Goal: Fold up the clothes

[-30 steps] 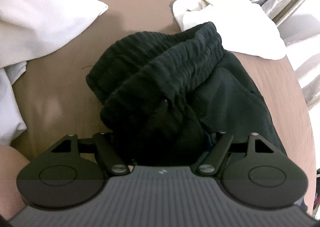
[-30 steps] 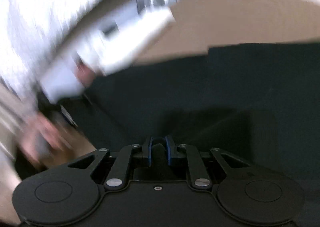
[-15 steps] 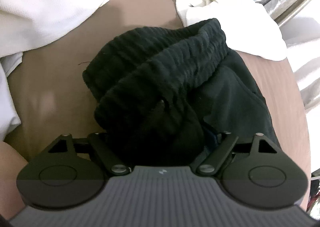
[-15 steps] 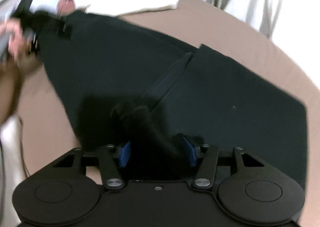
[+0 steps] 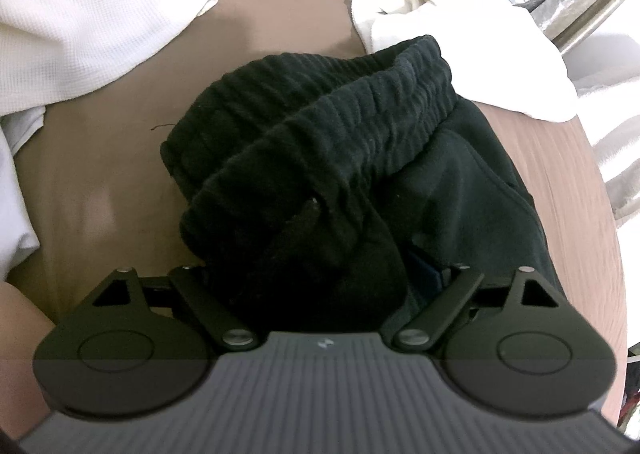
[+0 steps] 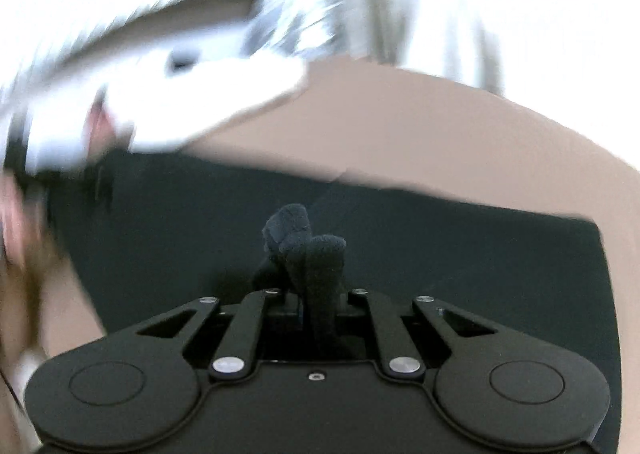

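Both fisheye views bend and darken at their rounded corners, the left wrist view sharp and evenly lit with the black trousers [image 5: 340, 157] swallowing detail in shadow, while the right wrist view is streaked with motion blur and blown out to white along its top.

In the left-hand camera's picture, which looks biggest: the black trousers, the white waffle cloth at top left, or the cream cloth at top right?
As they look in the left wrist view:
1. Black trousers, though nearest the camera, which inflates them.
2. White waffle cloth, cut off by the picture's edge.
3. Cream cloth.
The last two are close, so their order is unsure.
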Tool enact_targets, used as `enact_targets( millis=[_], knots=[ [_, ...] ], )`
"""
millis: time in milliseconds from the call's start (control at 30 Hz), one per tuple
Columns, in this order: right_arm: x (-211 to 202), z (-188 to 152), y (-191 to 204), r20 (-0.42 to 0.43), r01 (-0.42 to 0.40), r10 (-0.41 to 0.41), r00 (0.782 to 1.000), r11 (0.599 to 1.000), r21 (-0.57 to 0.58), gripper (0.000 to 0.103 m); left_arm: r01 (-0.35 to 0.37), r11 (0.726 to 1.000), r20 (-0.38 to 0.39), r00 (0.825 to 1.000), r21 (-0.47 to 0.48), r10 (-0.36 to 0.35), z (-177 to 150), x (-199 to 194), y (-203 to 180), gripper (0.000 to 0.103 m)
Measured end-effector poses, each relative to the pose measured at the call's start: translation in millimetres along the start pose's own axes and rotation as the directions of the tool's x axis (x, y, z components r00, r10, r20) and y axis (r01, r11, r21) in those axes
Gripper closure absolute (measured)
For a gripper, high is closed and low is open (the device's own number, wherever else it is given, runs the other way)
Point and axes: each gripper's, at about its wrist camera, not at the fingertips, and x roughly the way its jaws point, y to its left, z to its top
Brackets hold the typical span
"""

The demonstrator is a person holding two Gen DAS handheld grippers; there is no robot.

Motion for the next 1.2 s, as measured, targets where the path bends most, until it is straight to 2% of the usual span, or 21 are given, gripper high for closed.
enact_targets(
  millis=[67,133,200,267,300,333,367,433,467,533,567,600,667,700,800,867,967,1067,1100,1167,1200],
  knots=[
    [-13.4,10.9,-26.5,0.030,-0.060,0.055,0.998,0.979,0.194,0.091,-0.001,1.000,0.000,1.000,-0.002,0.001,0.4,0.6,-0.1,0.017],
    [-29.7,13.2,-40.9,0.094,-0.160,0.136,0.986,0.932,0.326,0.090,0.000,1.000,0.000,1.000,-0.002,0.000,0.6,1.2,-0.3,0.016],
    [-40.3,15.3,-40.1,0.165,-0.271,0.223,0.961,0.880,0.390,0.090,0.001,1.000,0.001,1.000,-0.002,-0.001,0.8,1.7,-0.5,0.015],
    [-38.4,15.5,-33.7,0.225,-0.396,0.329,0.917,0.811,0.431,0.089,0.002,1.000,0.002,1.000,-0.002,-0.002,1.0,2.3,-0.7,0.013],
    [-30.8,12.3,-28.9,0.224,-0.439,0.377,0.899,0.778,0.450,0.090,0.002,1.000,0.002,1.000,-0.002,-0.002,1.1,2.6,-0.8,0.012],
    [-20.8,7.2,-20.9,0.196,-0.445,0.401,0.895,0.771,0.455,0.090,0.002,1.000,0.002,1.000,-0.001,-0.002,1.2,2.9,-0.9,0.012],
    [-10.9,2.3,-10.0,0.150,-0.424,0.401,0.904,0.792,0.439,0.090,0.003,1.000,0.002,1.000,-0.001,-0.003,1.2,3.1,-1.0,0.012],
    [13.3,-11.8,26.4,-0.011,-0.225,0.236,0.972,0.941,0.253,0.089,0.003,1.000,0.003,1.000,-0.003,-0.003,1.0,3.2,-1.1,0.012],
    [27.9,-22.4,41.6,-0.070,-0.140,0.152,0.986,0.978,0.156,0.088,0.002,1.000,0.004,1.000,-0.004,-0.002,0.7,3.2,-1.6,0.011],
    [55.1,-43.4,61.5,-0.159,-0.057,0.060,0.985,0.998,0.024,0.084,-0.003,1.000,0.008,1.000,-0.003,0.003,-0.4,3.0,-3.0,0.010],
    [60.0,-48.3,65.2,-0.176,-0.057,0.056,0.983,0.998,0.000,0.077,-0.004,1.000,0.009,1.000,-0.002,0.004,-1.1,2.9,-3.4,0.009],
    [62.6,-51.5,69.3,-0.186,-0.064,0.058,0.981,0.998,-0.026,0.072,-0.004,1.000,0.010,1.000,-0.001,0.004,-1.6,2.9,-3.7,0.009],
    [56.4,-47.3,74.3,-0.186,-0.124,0.112,0.976,0.991,-0.051,0.054,0.002,1.000,0.006,1.000,-0.008,-0.002,-1.3,3.2,-2.4,0.008],
    [52.8,-44.3,75.7,-0.189,-0.158,0.145,0.971,0.986,-0.054,0.053,0.004,1.000,0.005,1.000,-0.012,-0.004,-1.1,3.3,-1.9,0.007],
    [44.0,-42.8,77.4,-0.207,-0.279,0.267,0.941,0.960,-0.029,0.052,0.001,1.000,0.007,1.000,-0.014,-0.001,-2.9,2.6,-3.3,0.006],
    [42.3,-44.8,72.6,-0.225,-0.383,0.383,0.896,0.923,0.049,0.051,0.001,1.000,0.008,1.000,-0.012,-0.001,-3.7,2.2,-3.9,0.005],
    [25.1,-43.3,59.4,-0.135,-0.497,0.523,0.842,0.848,0.184,0.051,0.007,1.000,0.005,1.000,-0.017,-0.007,-3.2,1.8,-2.2,0.005],
    [13.2,-38.9,35.0,0.050,-0.582,0.599,0.799,0.750,0.315,0.052,0.011,1.000,0.002,1.000,-0.018,-0.011,0.1,3.2,-0.6,0.004],
    [12.7,-39.1,30.4,0.064,-0.558,0.572,0.818,0.759,0.336,0.052,0.011,1.000,0.003,1.000,-0.017,-0.011,1.9,4.1,-0.3,0.003],
    [17.7,-44.5,27.3,0.013,-0.435,0.460,0.888,0.828,0.354,0.052,0.007,1.000,0.011,1.000,-0.018,-0.007,1.7,5.3,-0.4,0.000],
    [22.5,-49.4,27.4,-0.024,-0.378,0.414,0.910,0.854,0.357,0.052,0.004,1.000,0.016,1.000,-0.017,-0.004,0.4,5.3,-1.3,0.000]
  ],
)
